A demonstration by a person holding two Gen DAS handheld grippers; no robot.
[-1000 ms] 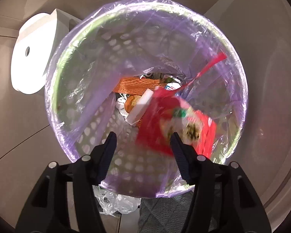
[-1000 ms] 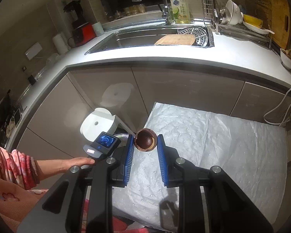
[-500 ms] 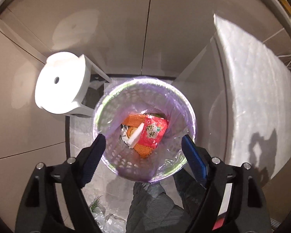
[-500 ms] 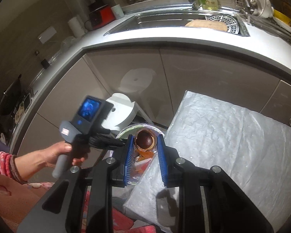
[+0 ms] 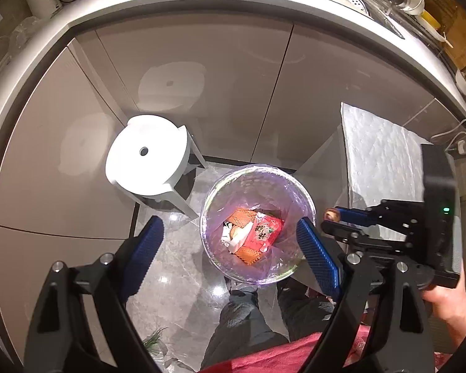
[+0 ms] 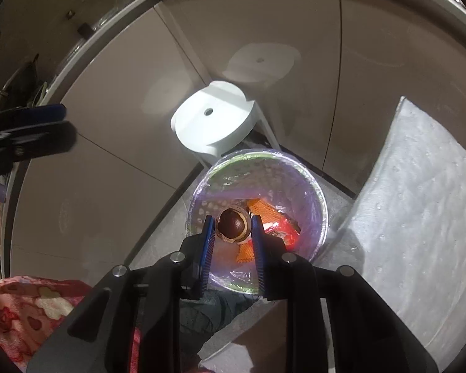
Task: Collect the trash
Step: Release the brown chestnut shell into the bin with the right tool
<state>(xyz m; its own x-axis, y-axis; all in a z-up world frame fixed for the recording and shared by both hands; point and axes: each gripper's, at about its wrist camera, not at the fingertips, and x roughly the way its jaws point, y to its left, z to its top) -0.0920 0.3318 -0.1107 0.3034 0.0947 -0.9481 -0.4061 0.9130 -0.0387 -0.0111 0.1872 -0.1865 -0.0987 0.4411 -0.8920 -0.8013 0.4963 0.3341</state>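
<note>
A round perforated bin (image 5: pixel 307 205) with a purple liner stands on the floor. In it lie a red snack packet (image 5: pixel 265 233) and orange foam netting (image 5: pixel 240 216). My left gripper (image 5: pixel 231 248) hangs high above the bin, jaws opening, nothing between them. My right gripper (image 6: pixel 233 221) is shut on a brown fruit half (image 6: pixel 233 227) with a dark round middle. It points down over the bin (image 6: pixel 321 208). In the left wrist view the right gripper (image 5: pixel 341 217) comes in from the right at the bin's rim, with the fruit half (image 5: pixel 330 214) at its tip. The left gripper's fingers (image 6: pixel 46 124) show at upper left.
A white round stool (image 5: pixel 146 155) stands left of the bin, against beige cabinet doors. A table under a white padded cover (image 5: pixel 382 155) is right of the bin. Grey cloth (image 5: pixel 242 314) and a person's red patterned clothing (image 6: pixel 31 304) lie below. A hand (image 5: pixel 447 304) holds the right gripper.
My left gripper let the red packet fall into the bin, rose well above it and spread its jaws. My right gripper carried the fruit half from over the table down to above the bin.
</note>
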